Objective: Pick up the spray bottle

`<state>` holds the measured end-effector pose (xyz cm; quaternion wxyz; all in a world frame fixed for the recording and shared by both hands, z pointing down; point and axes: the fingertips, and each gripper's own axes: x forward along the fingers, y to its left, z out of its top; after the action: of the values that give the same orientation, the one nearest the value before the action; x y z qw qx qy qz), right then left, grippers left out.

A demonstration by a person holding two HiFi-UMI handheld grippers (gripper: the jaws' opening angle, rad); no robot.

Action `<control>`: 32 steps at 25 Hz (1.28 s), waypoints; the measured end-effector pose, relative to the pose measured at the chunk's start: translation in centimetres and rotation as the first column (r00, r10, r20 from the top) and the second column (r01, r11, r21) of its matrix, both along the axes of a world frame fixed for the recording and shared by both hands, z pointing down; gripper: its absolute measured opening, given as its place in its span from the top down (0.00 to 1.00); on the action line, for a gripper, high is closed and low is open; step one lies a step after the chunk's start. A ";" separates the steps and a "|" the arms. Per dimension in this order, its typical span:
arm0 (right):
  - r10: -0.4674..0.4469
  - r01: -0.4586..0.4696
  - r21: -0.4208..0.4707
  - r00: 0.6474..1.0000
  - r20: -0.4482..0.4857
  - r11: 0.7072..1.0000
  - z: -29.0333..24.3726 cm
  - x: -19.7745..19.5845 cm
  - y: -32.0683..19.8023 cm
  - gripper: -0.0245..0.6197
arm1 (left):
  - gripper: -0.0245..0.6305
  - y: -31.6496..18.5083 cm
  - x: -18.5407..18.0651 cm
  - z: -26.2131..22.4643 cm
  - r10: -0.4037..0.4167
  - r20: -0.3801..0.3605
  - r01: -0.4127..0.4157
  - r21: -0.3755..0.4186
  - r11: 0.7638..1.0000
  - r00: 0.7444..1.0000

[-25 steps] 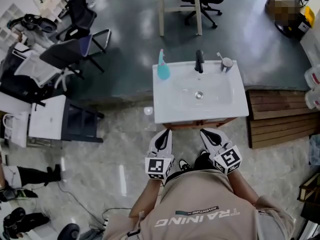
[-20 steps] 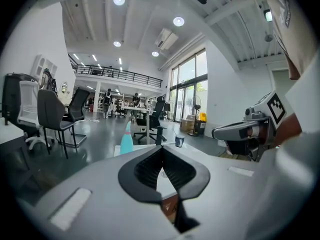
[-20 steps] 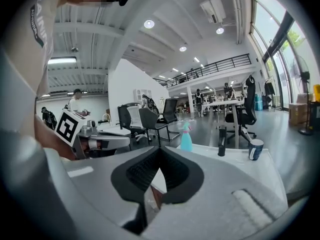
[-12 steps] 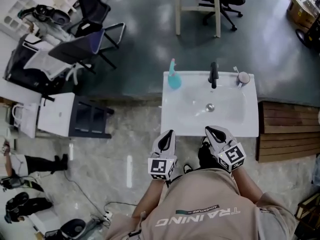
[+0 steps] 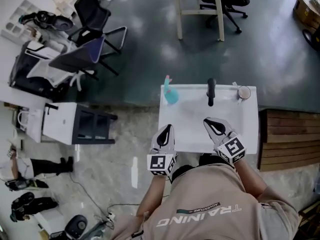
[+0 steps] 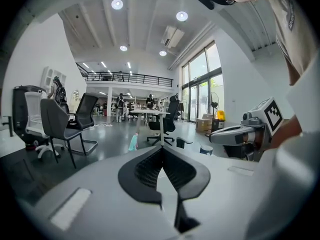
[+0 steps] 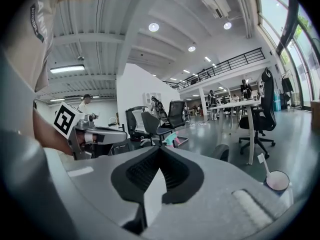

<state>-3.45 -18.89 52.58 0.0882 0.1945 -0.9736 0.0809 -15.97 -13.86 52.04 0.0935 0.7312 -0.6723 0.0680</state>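
Note:
The spray bottle (image 5: 170, 93) is teal with a pink trigger head and stands upright at the far left corner of the white sink (image 5: 189, 134). My left gripper (image 5: 168, 128) hangs over the sink's near left edge, shut and empty, well short of the bottle. My right gripper (image 5: 206, 120) is over the basin's near side, shut with nothing in it. In the left gripper view the bottle (image 6: 133, 142) is small and far beyond the shut jaws (image 6: 162, 150). The right gripper view shows the bottle (image 7: 171, 140) just past its jaws (image 7: 160, 150).
A black faucet (image 5: 211, 91) stands at the back middle of the sink, and a cup with a toothbrush (image 5: 243, 91) at the back right. Office chairs (image 5: 85, 54) are to the left, a white cabinet (image 5: 60, 123) nearer left, wooden slats (image 5: 290, 139) to the right.
The person has stepped up to the sink. Both grippers have moved forward from in front of its near edge to over the basin, both still shut.

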 end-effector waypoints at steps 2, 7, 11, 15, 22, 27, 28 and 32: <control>0.004 -0.004 -0.010 1.000 -0.004 1.000 0.1 0.4 -0.7 0.96 | 0.94 -0.7 0.3 0.2 0.005 0.002 -0.005 -0.009 1.000 1.000; 0.015 -0.015 -0.025 1.000 -0.009 1.000 0.3 0.7 -1.8 0.96 | 0.94 -2.0 0.1 0.7 0.005 -0.007 -0.006 -0.031 1.000 1.000; 0.031 -0.032 -0.037 0.999 -0.016 0.999 0.7 0.4 -2.0 0.96 | 0.94 -2.3 -0.1 0.5 0.025 -0.004 -0.025 -0.027 0.999 1.000; 0.054 -0.055 -0.020 0.998 -0.021 0.998 -0.1 -0.7 -1.5 0.96 | 0.94 -2.5 -1.7 0.9 0.041 -0.011 -0.041 -0.036 0.999 0.999; 0.158 -0.158 -0.003 0.987 -0.028 0.987 -0.9 -0.9 -1.4 0.96 | 0.93 -4.6 -4.5 2.1 0.085 -0.007 -0.085 -0.026 0.996 0.996; 0.199 -0.198 0.025 0.979 -0.042 0.980 -1.6 -1.0 -2.0 0.96 | 0.92 -7.5 -5.9 4.3 0.106 -0.023 -0.107 -0.044 0.993 0.994; 0.209 -0.208 0.028 0.977 -0.047 0.978 -1.6 -0.9 -2.1 0.96 | 0.92 -7.9 -6.1 4.7 0.110 -0.029 -0.111 -0.047 0.993 0.994; 0.239 -0.239 0.017 0.969 -0.056 0.971 -1.5 -1.0 -2.2 0.96 | 0.89 -9.1 -7.0 6.4 0.105 -0.055 -0.109 -0.083 0.991 0.993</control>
<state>-4.44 -21.09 51.10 0.1047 0.3129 -0.9406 0.0804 -22.95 -22.93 58.48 0.1381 0.7630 -0.6260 0.0834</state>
